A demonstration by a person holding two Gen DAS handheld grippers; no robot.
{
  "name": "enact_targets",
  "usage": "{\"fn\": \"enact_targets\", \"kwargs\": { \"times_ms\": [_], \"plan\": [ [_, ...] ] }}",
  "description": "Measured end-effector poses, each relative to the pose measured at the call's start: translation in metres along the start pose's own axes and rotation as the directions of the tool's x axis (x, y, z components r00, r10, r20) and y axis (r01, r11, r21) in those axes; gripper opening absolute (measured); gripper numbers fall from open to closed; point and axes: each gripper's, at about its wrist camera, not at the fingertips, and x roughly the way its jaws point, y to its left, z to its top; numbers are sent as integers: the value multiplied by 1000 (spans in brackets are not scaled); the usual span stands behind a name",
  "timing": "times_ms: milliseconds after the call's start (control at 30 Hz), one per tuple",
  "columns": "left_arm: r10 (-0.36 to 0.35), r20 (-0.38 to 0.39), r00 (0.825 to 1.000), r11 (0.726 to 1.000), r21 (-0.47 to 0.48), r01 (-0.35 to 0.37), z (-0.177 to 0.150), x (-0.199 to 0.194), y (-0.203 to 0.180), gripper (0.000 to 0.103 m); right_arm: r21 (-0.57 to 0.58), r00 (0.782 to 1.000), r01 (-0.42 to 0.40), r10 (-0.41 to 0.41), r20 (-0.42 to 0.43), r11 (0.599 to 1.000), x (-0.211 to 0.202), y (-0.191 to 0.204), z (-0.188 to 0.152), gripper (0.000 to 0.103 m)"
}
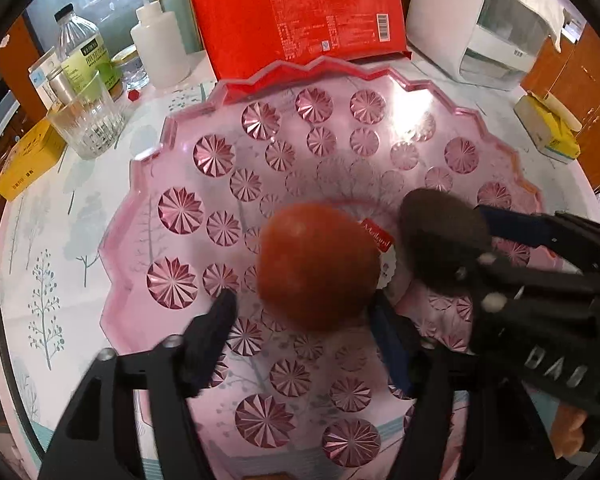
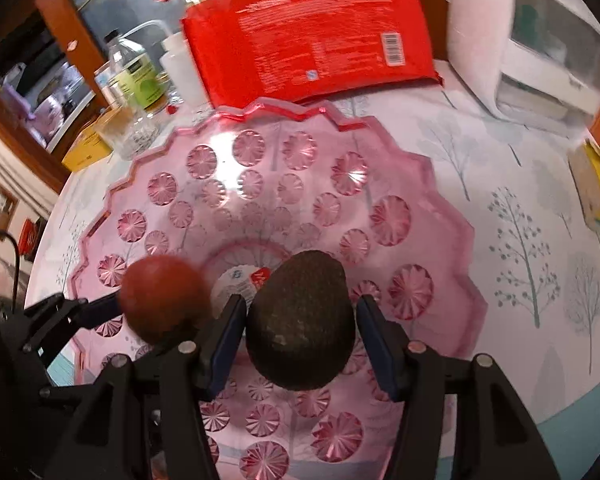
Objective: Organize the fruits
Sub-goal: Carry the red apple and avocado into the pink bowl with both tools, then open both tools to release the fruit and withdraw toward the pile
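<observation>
My left gripper (image 1: 300, 316) gapes around the tomato (image 1: 318, 266); my right gripper (image 2: 300, 332) barely clasps the avocado (image 2: 300, 320); either could roll across the pink plate (image 2: 440, 184).

Two fruits are sitting in one pink dish (image 2: 440, 184): one red fruit (image 1: 318, 266) and one dark avocado (image 2: 302, 320).

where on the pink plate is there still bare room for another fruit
The pink plate is bare across its far half, from the red fruit and avocado to the rim by the red packet. Its near strip is free too. The middle is crowded: both fruits, left gripper, right gripper.
</observation>
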Motion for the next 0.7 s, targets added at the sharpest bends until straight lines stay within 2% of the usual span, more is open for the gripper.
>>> {"fn": "enact_targets", "kwargs": {
  "times_ms": [33, 67, 367, 600, 700],
  "plan": [
    [3, 6, 1000, 1000, -2, -3, 0, -1, 1, 83, -5, 1000, -9, 9, -1, 1000, 0, 2, 0, 62],
    [9, 14, 1000, 1000, -3, -9, 0, -3, 1, 86, -6, 1000, -11, 11, -1, 1000, 0, 3, 0, 62],
    [7, -1, 1000, 1000, -23, -7, -6, -15, 8, 87, 23, 999, -31, 30, 34, 999, -16, 3, -1, 64],
    [21, 51, 998, 998, -68, -17, -11, -40, 15, 87, 56, 997, -33, 30, 65, 998, -34, -2, -3, 64],
    [22, 80, 997, 995, -100, -14, -17, -52, 19, 87, 51, 998, -30, 27, 52, 998, -40, -1, -3, 65]
  ]
}}
